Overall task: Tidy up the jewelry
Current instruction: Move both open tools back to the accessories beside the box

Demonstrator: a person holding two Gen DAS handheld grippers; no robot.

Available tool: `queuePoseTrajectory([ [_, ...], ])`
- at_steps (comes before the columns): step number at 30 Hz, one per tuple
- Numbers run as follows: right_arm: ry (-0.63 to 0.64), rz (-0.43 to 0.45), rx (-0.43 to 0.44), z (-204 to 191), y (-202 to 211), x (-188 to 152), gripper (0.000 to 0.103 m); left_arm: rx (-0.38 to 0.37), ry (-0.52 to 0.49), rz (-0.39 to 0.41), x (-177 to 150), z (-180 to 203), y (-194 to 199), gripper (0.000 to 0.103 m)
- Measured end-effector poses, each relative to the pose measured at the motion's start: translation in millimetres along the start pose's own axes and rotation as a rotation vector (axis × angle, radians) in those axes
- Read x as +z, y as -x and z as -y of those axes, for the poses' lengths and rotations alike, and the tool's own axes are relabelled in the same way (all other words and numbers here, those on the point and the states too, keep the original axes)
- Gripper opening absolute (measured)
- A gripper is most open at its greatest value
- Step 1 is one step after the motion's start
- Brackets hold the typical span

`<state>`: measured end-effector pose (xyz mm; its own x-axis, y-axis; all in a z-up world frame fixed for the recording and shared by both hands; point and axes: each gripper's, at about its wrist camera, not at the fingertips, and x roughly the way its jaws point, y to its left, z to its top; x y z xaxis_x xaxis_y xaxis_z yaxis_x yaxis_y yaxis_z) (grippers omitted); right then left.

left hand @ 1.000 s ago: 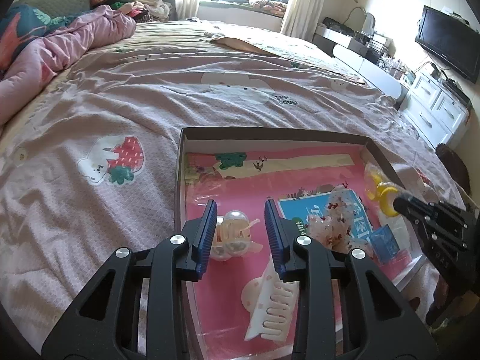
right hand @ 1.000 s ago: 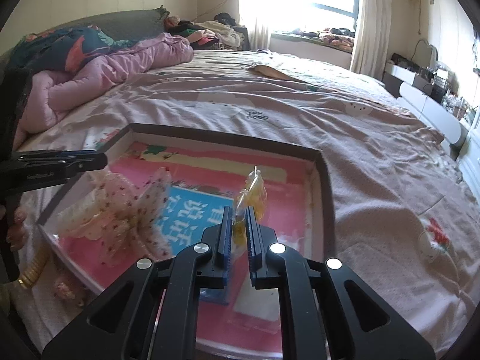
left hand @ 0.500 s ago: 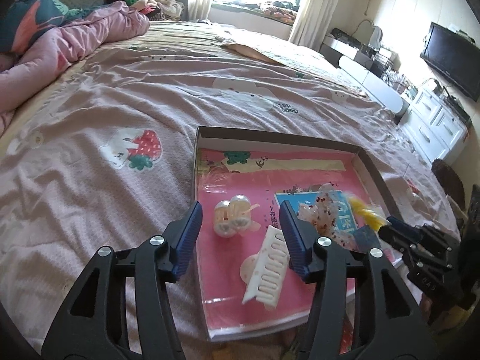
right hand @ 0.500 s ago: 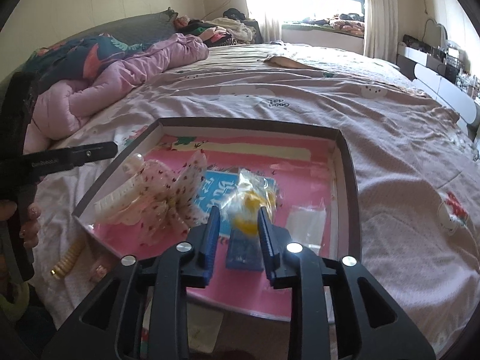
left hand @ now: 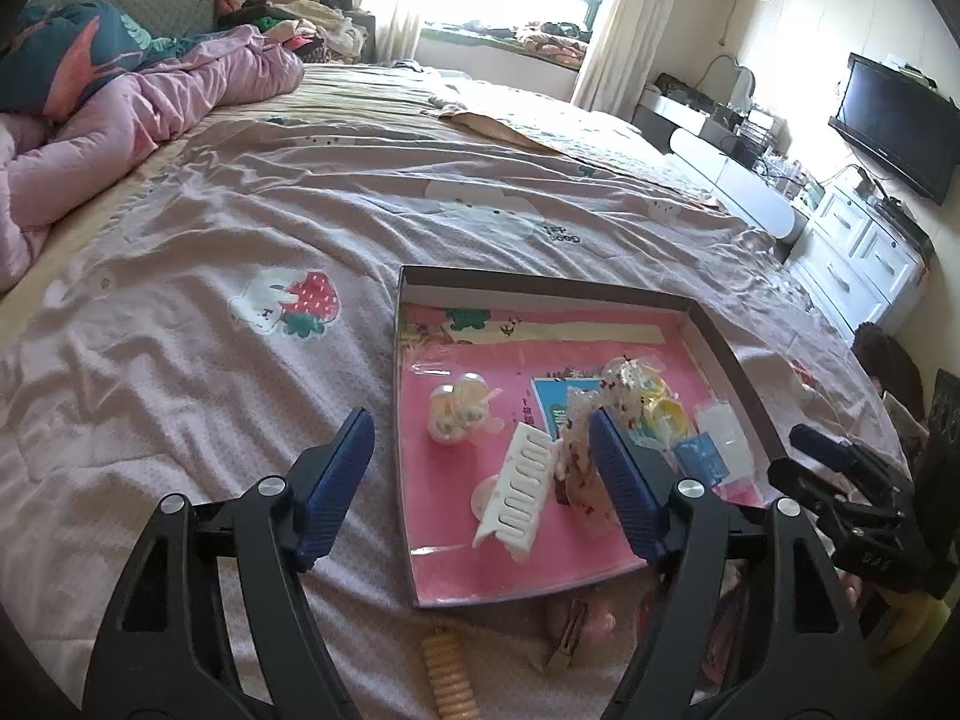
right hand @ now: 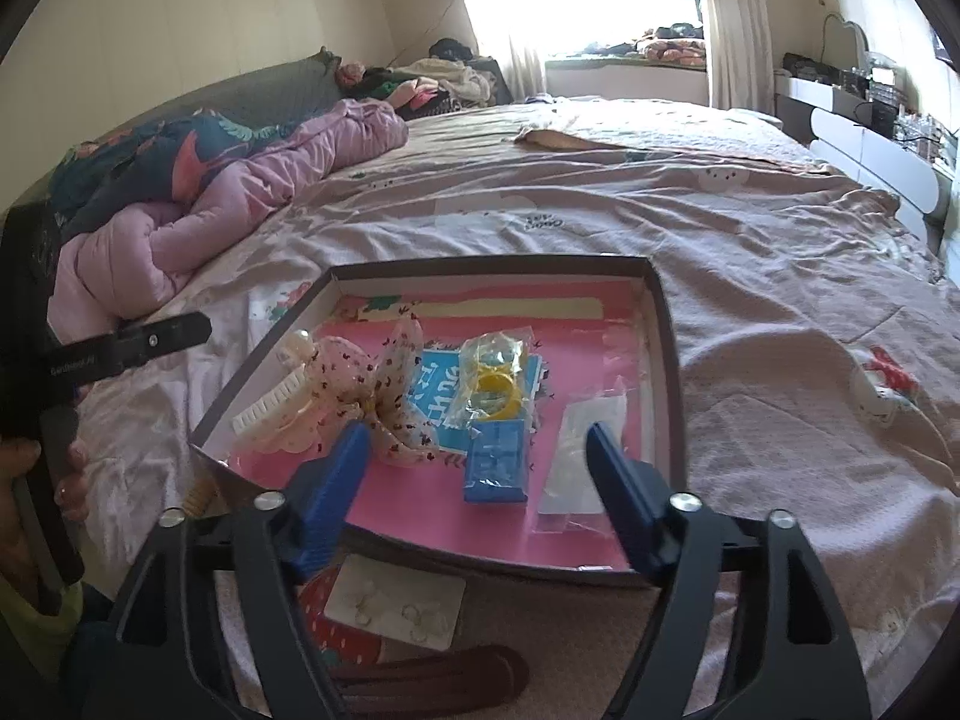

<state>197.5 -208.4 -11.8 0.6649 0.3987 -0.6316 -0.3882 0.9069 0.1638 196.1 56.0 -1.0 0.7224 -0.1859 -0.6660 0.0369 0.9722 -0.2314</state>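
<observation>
A shallow box with a pink floor (left hand: 717, 339) (right hand: 663, 324) lies on the bed. In it are a white hair claw (left hand: 519, 483) (right hand: 270, 405), a spotted fabric bow (left hand: 585, 450) (right hand: 366, 375), a bag of yellow rings (left hand: 654, 402) (right hand: 495, 381), a blue box (right hand: 497, 462), a clear packet (right hand: 579, 450) and pale bead clips (left hand: 459, 408). My left gripper (left hand: 480, 486) is open and empty above the box's near left corner. My right gripper (right hand: 474, 480) is open and empty above the box's near edge.
On the bedspread in front of the box lie a beige coiled hair tie (left hand: 447, 681), a small clip (left hand: 570, 630), a card of earrings (right hand: 396, 603) and a brown band (right hand: 432, 681). A pink duvet (left hand: 150, 114) is bunched at the far left.
My right gripper opened and let the bag of yellow rings drop into the box, then pulled back. My left gripper opened wider and pulled back and up.
</observation>
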Motion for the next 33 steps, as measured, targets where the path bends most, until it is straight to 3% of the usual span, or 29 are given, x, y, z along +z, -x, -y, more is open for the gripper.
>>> queuePoseTrajectory([
  [3, -0.016, 0.015, -0.009, 0.0, 9.2, 1.2, 0.088, 0.006, -0.012, 0.005, -2.5, 4.1, 6.5, 0.072],
  [13, -0.018, 0.049, -0.014, 2.4, 44.3, 1.8, 0.093, -0.036, -0.02, 0.009, -16.9, 17.2, 33.5, 0.088],
  [33, 0.014, 0.075, -0.038, 7.7, 101.7, -20.7, 0.094, 0.01, -0.043, 0.057, -42.2, 23.2, 79.3, 0.091],
])
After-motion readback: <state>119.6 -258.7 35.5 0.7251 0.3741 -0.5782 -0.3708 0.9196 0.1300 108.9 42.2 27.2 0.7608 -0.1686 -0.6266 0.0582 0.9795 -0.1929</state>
